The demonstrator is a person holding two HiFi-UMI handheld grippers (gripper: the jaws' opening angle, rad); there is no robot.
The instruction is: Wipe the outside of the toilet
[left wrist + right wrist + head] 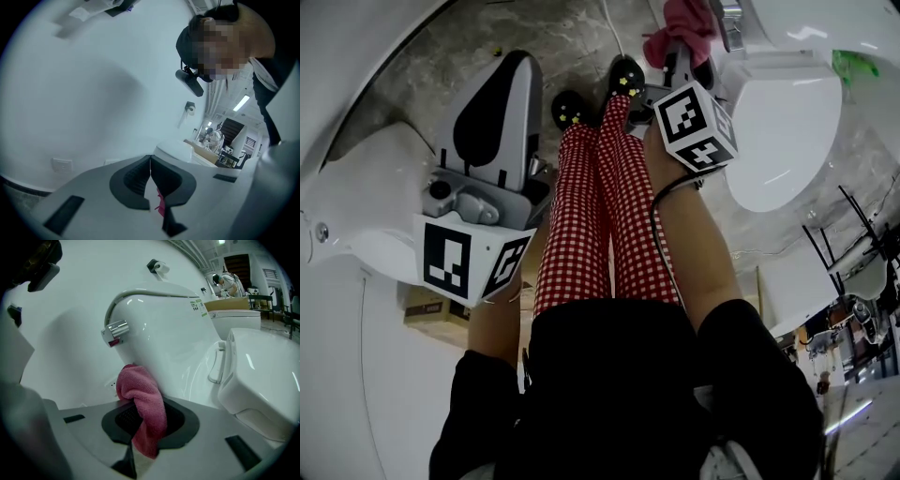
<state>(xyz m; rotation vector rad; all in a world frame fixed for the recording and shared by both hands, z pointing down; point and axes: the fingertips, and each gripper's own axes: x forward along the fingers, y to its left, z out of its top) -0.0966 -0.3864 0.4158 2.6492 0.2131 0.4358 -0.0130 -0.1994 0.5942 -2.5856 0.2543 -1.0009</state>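
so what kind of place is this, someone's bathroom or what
Likely a showroom or workshop, not a home bathroom. The toilet stands by a white wall with a paper roll holder, but beyond it lies an open hall with a person in it.

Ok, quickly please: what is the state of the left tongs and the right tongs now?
Left tongs: closed, tips together.
Right tongs: closed on the pink cloth.
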